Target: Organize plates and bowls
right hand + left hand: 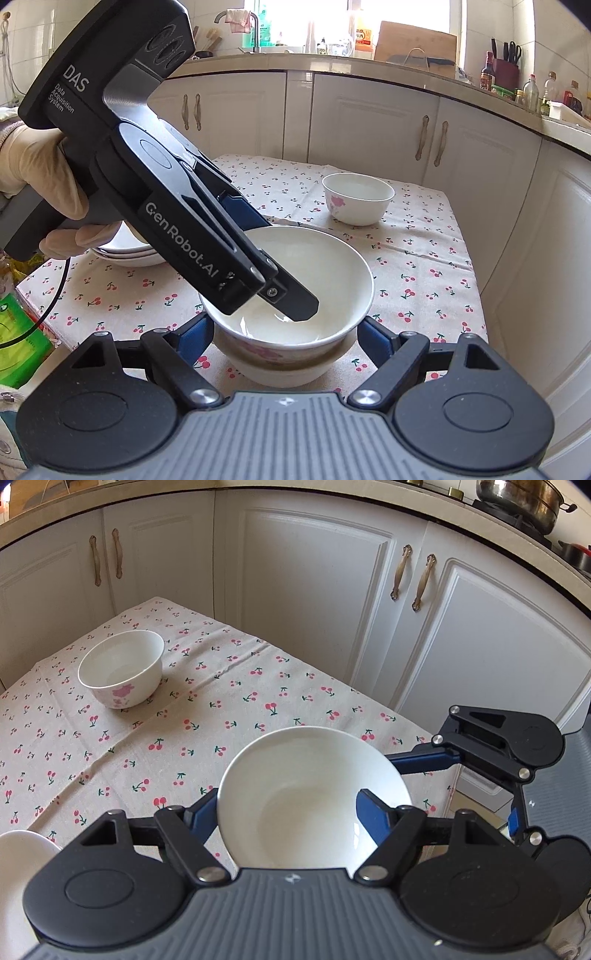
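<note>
Left tongs [291, 812], seen from their own wrist camera, were clamped on the wall of a white bowl [314, 794]: one blue pad sat inside against the near right of the rim and the other pressed the outside on the left, so the bowl was carried tilted toward the lens above the cherry-print table [221, 701]. A second, flower-patterned bowl [122, 668] stood well apart on the far left of the cloth, and the right tongs' arm reached in from the right edge. From the right wrist camera, the right tongs [286, 338] were spread about half wide, their blue pads just beside either flank of a lower bowl [284, 373] at the near table edge; whether they touched it could not be told. The held bowl [295, 288] sat directly over that lower one, nearly nested, with the left tongs' finger [295, 301] slanting down into it from the upper left, held by a gloved hand [40, 173]. Stacked plates [125, 254] lay behind to the left. The coming move seems to be a straight short drop, with the left tongs nearer and bearing the load.
</note>
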Demonstrator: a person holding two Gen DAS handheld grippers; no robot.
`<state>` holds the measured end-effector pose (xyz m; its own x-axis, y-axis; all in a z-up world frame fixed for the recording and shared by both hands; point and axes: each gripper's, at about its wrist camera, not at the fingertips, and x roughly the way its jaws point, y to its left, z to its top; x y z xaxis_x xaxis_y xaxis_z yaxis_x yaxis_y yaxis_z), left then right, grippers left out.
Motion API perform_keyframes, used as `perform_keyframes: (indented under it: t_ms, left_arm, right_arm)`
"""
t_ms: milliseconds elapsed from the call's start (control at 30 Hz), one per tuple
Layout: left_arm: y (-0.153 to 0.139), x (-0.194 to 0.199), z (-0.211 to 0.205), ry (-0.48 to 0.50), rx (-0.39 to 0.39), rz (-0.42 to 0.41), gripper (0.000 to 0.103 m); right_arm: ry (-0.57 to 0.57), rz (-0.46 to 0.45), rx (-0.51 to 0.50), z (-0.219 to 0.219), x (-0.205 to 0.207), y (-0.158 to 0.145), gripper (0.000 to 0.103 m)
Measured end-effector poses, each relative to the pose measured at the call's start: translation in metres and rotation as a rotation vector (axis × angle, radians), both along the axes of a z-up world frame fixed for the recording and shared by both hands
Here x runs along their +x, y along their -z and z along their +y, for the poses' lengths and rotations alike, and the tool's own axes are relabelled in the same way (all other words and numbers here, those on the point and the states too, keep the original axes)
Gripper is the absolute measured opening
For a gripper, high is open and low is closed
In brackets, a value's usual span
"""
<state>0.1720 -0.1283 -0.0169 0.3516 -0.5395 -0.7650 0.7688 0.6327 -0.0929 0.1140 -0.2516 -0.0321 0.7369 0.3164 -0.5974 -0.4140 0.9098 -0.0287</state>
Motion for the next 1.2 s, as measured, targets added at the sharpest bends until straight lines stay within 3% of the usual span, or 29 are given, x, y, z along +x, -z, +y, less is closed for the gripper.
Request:
perform_keyframes:
  t_ms: [500,633,667,700,1200]
  left_arm:
    - [0.003,0.001,0.001,-0.002,-0.016,0.009,0.078]
    - [0.004,0.001,0.003,0.003,-0.033,0.022,0.085]
    - [0.003,0.001,0.003,0.004,-0.032,0.020,0.085]
    - [0.003,0.001,0.003,0.005,-0.031,0.014,0.085]
    - [-0.023,0.005,0.012,0.015,-0.035,-0.072,0.086]
  right_arm:
    - [0.000,0.013,0.006,0.000,0.002,0.001,0.088]
    - [-0.004,0.013,0.009,0.000,0.002,0.002,0.094]
    - [-0.007,0.004,0.011,0.000,0.000,0.002,0.102]
    - [-0.010,-0.008,0.015,0.001,-0.001,0.000,0.103]
    - [-0.031,-0.054,0.001,-0.001,-0.001,-0.018,0.103]
